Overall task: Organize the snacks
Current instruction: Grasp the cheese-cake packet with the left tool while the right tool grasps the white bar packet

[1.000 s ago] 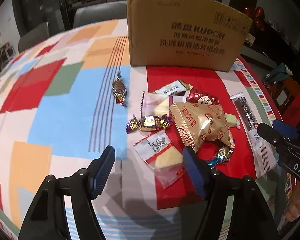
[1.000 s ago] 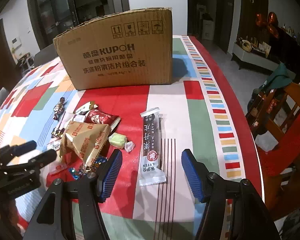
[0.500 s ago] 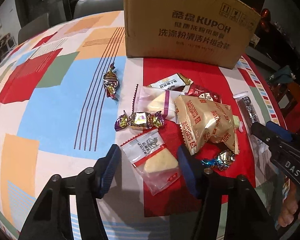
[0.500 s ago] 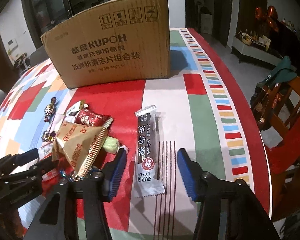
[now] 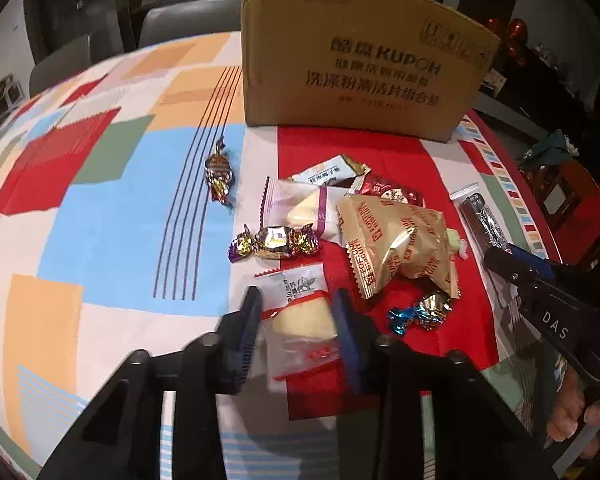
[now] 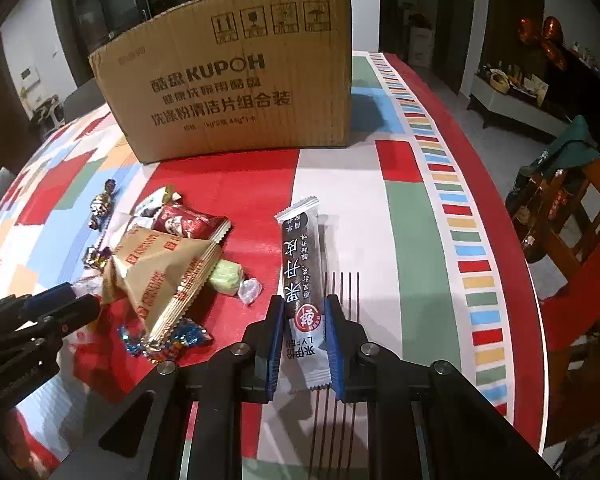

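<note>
Several wrapped snacks lie in a loose pile on the patchwork tablecloth in front of a cardboard box (image 5: 360,56). My left gripper (image 5: 298,312) is shut on a clear packet with a pale yellow snack (image 5: 300,316), which lies on the cloth. My right gripper (image 6: 305,320) is shut on the near end of a long black and white snack bar (image 6: 300,264), which lies flat. A gold triangular bag (image 5: 396,240) sits mid-pile; it also shows in the right wrist view (image 6: 160,272).
Foil candies (image 5: 274,240) (image 5: 219,176) and a blue foil candy (image 5: 420,312) lie around the pile, with a green candy (image 6: 226,276) and a red packet (image 6: 188,222). The box (image 6: 236,88) stands at the back. A wooden chair (image 6: 572,216) is beyond the right table edge.
Both grippers moved forward and down and closed: the left onto the clear yellow-snack packet, the right onto the black snack bar's near end.
</note>
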The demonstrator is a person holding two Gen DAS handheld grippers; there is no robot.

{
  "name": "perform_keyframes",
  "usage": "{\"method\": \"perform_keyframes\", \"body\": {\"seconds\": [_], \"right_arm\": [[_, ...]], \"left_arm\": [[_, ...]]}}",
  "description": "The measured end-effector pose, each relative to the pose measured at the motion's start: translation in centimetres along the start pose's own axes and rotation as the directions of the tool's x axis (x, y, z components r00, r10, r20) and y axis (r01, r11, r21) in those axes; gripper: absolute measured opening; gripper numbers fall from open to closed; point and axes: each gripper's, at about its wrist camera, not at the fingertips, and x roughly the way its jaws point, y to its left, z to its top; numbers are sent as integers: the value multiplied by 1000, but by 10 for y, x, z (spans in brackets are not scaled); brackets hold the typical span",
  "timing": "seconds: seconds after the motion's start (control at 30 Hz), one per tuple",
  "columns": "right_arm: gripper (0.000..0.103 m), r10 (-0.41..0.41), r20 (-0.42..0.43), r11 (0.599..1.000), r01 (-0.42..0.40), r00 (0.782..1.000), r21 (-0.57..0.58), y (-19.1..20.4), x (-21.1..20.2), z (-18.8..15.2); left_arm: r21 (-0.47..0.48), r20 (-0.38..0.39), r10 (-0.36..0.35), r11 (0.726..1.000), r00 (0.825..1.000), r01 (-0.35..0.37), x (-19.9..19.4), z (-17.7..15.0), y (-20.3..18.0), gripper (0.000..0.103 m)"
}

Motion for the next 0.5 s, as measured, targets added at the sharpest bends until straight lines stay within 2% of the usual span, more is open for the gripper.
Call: {"method": "perform_keyframes", "body": {"seconds": [0.03, 0.07, 0.1, 0.33, 0.37, 0.4, 0.47, 0.5], "right_arm": [[20, 1, 5, 1000, -1, 1000, 1, 0, -2, 0], [20, 2, 13, 1000, -2, 1000, 0, 1, -6, -1], [20, 1, 20, 1000, -1, 1000, -2, 1, -9, -1], [20, 8, 70, 999, -5, 998, -36, 13, -32, -4], [20, 11, 73, 999, -9, 997, -37, 13, -35, -4], [20, 17, 76, 999, -14, 997, -36, 14, -38, -5], [20, 26, 82, 999, -23, 996, -27, 16, -43, -7], [20, 30, 85, 999, -28, 996, -21, 17, -45, -8]], "left_arm": [[5, 2, -2, 1000, 1000, 2, -1, 0, 0, 26], [7, -2, -13, 1000, 1000, 13, -2, 0, 0, 10], [3, -14, -21, 1000, 1000, 21, 0, -1, 1, 5], [-19, -3, -85, 996, 996, 85, -5, -7, 8, 6], [-16, 3, -91, 996, 996, 91, -8, -8, 9, 10], [-11, 15, -92, 996, 996, 92, -11, -9, 10, 23], [9, 44, -80, 997, 996, 79, -18, -9, 12, 40], [24, 58, -65, 998, 996, 64, -20, -10, 12, 42]]}}
